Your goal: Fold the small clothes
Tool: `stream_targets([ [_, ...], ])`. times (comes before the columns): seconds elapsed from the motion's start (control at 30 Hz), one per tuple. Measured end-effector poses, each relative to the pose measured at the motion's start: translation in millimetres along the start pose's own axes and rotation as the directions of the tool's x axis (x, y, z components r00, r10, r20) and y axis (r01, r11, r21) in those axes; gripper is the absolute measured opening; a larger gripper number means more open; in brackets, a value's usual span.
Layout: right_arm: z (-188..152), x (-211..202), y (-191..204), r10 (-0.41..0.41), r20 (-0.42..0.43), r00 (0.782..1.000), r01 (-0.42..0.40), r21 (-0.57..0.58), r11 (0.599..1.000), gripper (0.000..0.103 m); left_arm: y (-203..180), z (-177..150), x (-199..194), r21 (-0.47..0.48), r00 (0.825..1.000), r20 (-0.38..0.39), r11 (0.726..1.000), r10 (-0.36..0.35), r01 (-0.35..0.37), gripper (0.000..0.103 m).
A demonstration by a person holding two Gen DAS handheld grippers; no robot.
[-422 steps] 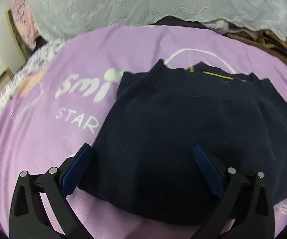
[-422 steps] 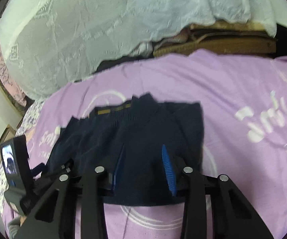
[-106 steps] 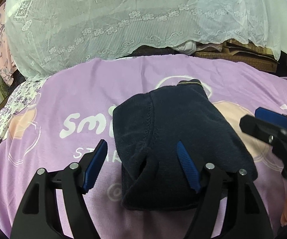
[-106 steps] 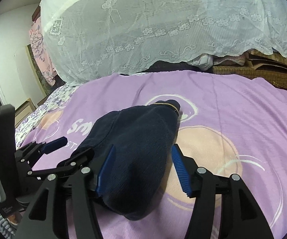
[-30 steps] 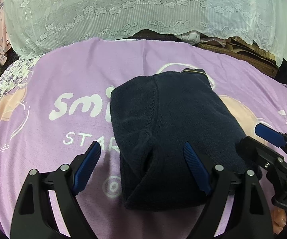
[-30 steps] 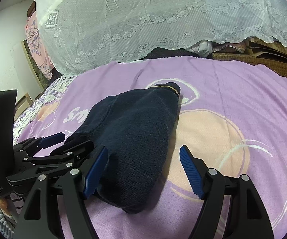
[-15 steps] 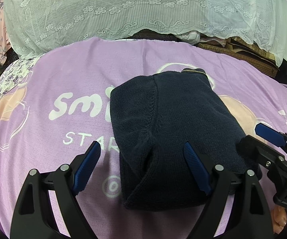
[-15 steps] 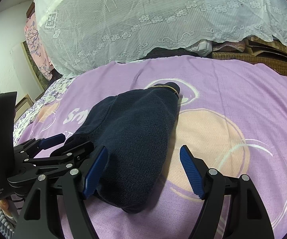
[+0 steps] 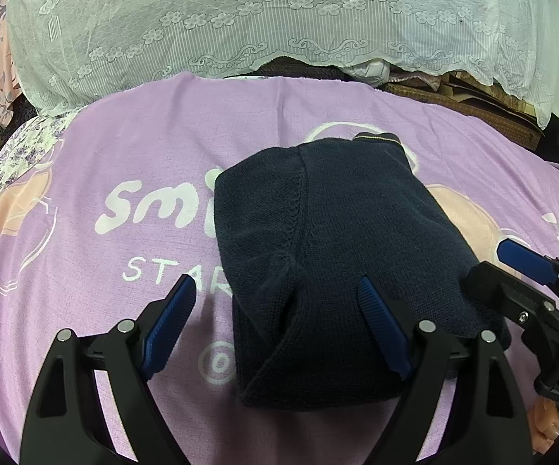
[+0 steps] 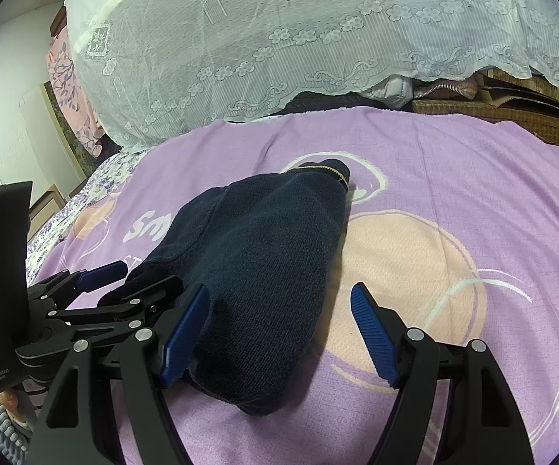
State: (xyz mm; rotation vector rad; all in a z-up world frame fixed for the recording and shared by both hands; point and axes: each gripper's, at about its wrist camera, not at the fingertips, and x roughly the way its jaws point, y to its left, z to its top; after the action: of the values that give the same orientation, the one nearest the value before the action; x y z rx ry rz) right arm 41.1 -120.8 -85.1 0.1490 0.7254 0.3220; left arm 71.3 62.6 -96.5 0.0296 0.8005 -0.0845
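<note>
Well, the navy knit sweater [image 9: 329, 255] sits folded into a compact bundle mid-way across the purple printed bedsheet [image 9: 132, 155], left gripper [image 9: 275, 329] and right gripper [image 10: 279, 333] both spread wide and holding nothing, so this fold looks essentially finished.

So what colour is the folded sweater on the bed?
Dark navy blue; the folded sweater shows best in the left wrist view.

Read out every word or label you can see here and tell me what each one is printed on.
"Smi", cut off by the navy sweater: purple bedspread.
"STAR", below it, also cut off: same bedspread.
"Data Acquisition System": left gripper body, small.
"DA", cut off: right gripper body.
White lettering at the bedspread's far right edge: too cropped to read.
</note>
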Motion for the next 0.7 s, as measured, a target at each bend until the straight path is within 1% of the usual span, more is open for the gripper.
stream_targets([
  [0.7, -1.3, 2.4, -2.1, 0.003, -0.010, 1.000, -0.003, 0.018, 1.000, 0.077, -1.0, -0.8, 1.3, -0.003, 1.000, -0.002, 1.000, -0.010, 0.010, 0.083],
])
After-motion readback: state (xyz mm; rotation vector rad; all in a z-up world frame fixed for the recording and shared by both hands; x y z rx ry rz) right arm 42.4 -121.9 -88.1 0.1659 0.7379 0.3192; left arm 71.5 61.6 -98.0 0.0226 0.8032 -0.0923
